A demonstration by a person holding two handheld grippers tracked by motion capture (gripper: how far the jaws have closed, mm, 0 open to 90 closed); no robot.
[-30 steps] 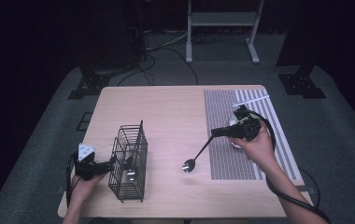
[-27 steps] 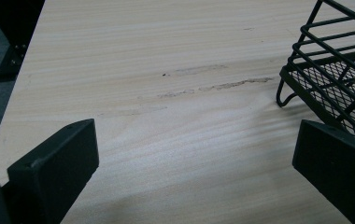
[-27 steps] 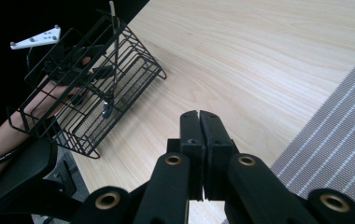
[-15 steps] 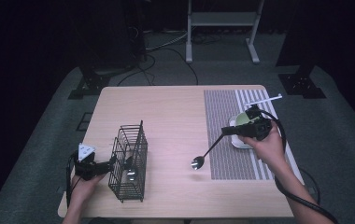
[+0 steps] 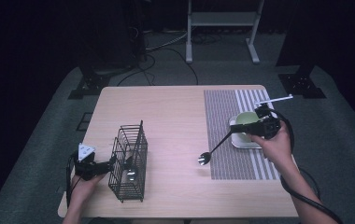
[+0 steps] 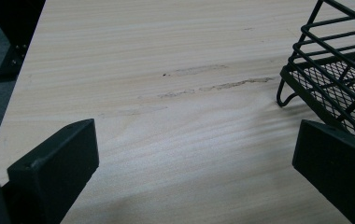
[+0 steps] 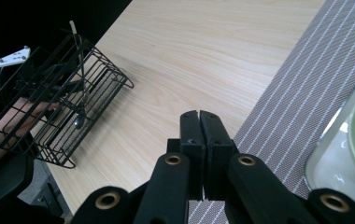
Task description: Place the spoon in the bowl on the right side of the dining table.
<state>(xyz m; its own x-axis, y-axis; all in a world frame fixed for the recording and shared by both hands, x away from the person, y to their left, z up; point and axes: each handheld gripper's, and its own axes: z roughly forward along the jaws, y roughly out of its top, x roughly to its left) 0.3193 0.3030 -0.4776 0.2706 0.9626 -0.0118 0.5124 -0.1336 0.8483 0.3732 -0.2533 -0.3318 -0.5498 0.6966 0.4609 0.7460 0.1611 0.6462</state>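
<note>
At the near left edge of the tabletop [image 5: 175, 112]: left hand [image 5: 80, 184] with the left gripper [image 5: 111, 162], released, jaws spread wide over bare wood, nothing between them. Just beside its right jaw, in the left gripper view, a corner foot of the black wire basket [image 5: 129, 161]; from the high view, gripper tip right at the basket's left side, contact impossible to tell. Inside the basket, a metal utensil [image 7: 78, 84] leaning upright, its rounded end down on the mesh floor.

Farther in and to the right: spoon [image 5: 204, 158], bowl end low over the wood just off the near left edge of the striped mat [image 5: 222, 121], dark handle slanting up and away to the right gripper [image 5: 243, 130]. Right gripper clenched, jaws pressed flat together in its own view, grasping the spoon by the far end of the handle as seen from the high view. Right hand [image 5: 273, 144] over the mat's right half.

Just behind the right gripper: white square plate [image 5: 248, 143] on the mat, pale green bowl [image 5: 246, 119] on top of it.
</note>
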